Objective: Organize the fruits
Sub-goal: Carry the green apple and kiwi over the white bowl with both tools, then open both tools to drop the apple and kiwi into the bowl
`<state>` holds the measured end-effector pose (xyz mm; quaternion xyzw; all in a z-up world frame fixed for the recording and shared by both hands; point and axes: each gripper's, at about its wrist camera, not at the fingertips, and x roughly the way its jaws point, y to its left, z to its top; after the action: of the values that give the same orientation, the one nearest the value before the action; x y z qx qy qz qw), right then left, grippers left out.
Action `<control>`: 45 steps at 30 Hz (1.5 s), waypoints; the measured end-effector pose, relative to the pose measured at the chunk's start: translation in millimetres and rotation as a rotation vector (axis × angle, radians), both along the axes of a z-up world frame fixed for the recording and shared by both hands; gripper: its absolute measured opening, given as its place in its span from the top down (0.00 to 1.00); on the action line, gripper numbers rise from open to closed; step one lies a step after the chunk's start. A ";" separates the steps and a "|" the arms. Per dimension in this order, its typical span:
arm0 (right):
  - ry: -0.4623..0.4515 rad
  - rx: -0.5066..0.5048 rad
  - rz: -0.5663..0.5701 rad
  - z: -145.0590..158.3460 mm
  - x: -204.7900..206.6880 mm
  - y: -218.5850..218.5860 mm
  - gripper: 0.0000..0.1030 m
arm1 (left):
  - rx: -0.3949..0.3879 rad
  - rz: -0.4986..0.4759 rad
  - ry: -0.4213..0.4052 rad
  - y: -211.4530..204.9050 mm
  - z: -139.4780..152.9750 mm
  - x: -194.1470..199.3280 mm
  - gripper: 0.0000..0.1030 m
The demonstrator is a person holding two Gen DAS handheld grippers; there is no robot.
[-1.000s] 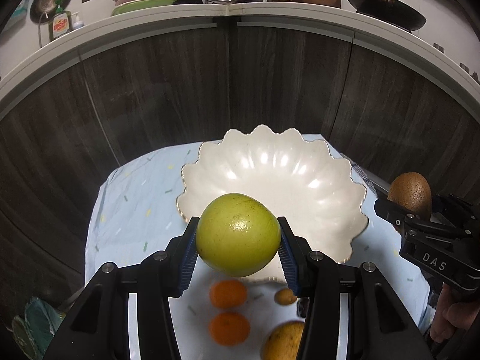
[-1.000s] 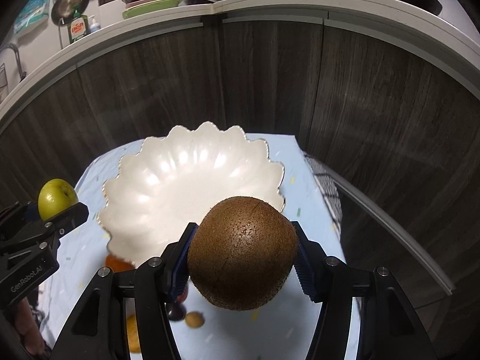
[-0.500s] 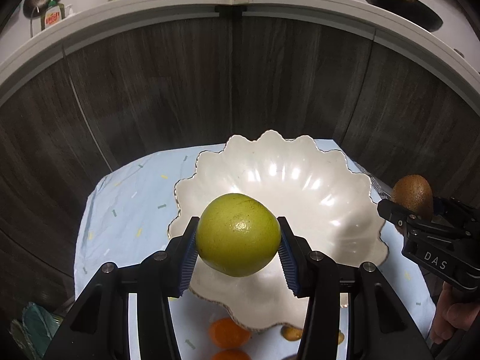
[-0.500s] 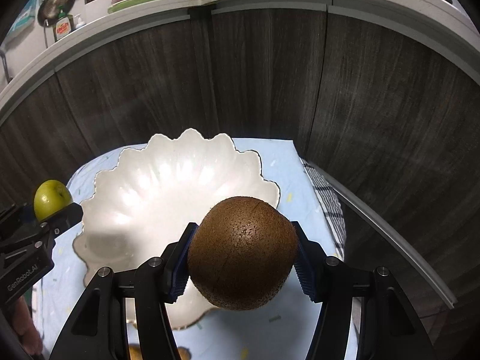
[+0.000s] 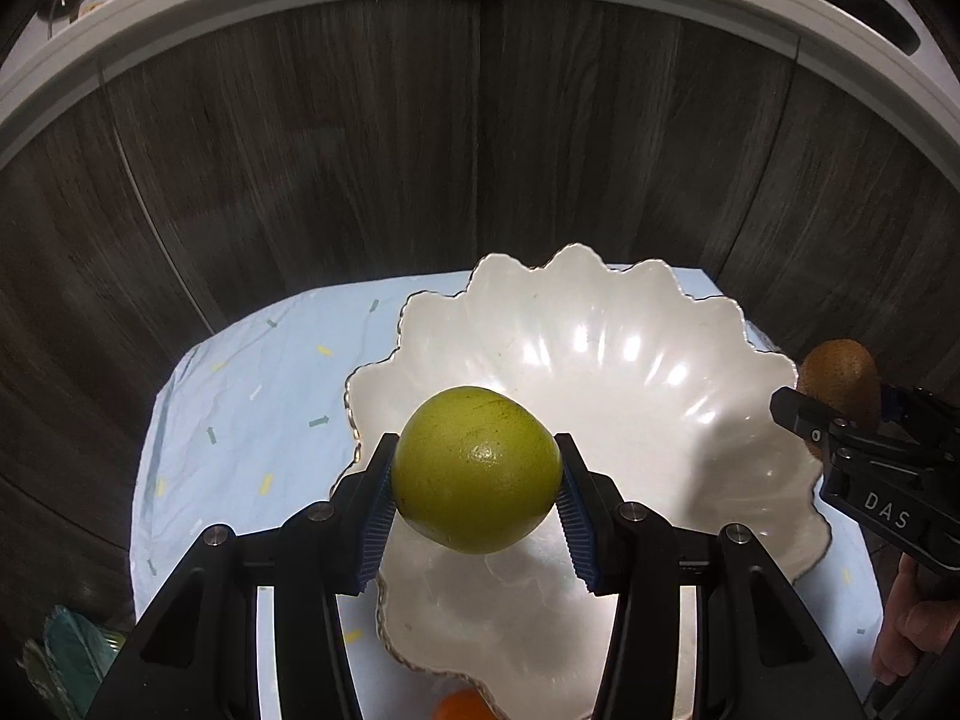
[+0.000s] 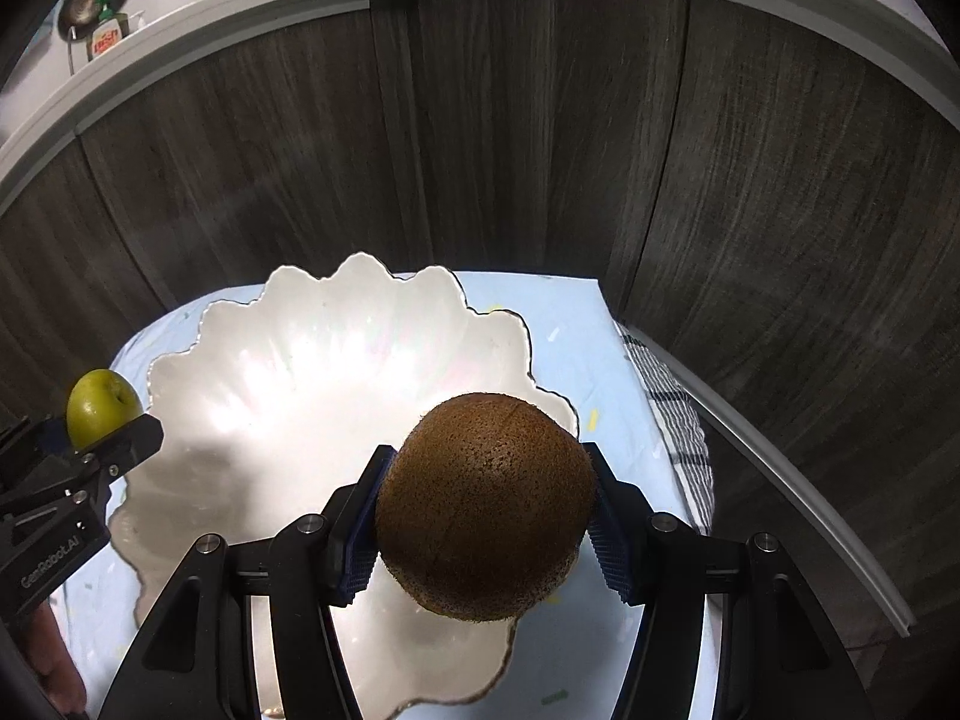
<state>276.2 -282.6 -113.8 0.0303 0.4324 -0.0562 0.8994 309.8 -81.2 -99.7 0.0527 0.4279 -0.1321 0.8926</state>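
Note:
My left gripper (image 5: 476,504) is shut on a round green fruit (image 5: 476,468) and holds it above the near left part of a white scalloped bowl (image 5: 630,360). My right gripper (image 6: 487,510) is shut on a brown kiwi (image 6: 486,510) and holds it over the bowl's (image 6: 312,360) right rim. The bowl looks empty. The right gripper with the kiwi (image 5: 840,384) shows at the right edge of the left wrist view. The left gripper with the green fruit (image 6: 102,408) shows at the left of the right wrist view.
The bowl stands on a light blue cloth (image 5: 240,408) in front of dark wood cabinet doors (image 5: 480,150). An orange fruit (image 5: 462,708) peeks out at the bowl's near edge. A checked towel (image 6: 672,414) lies at the cloth's right side.
Both grippers have moved forward over the bowl with their fruits still held. The loose fruits near the bowl's front have slid out of view, except one orange.

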 end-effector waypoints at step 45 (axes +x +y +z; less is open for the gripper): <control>-0.067 -0.025 -0.026 15.7 0.0 -0.6 0.15 | 0.049 0.037 -0.091 4.4 18.9 -9.9 0.00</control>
<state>276.3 -283.2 -98.1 0.0266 0.4011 -0.0724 0.9128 299.9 -76.7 -80.8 0.0727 0.3908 -0.1025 0.9119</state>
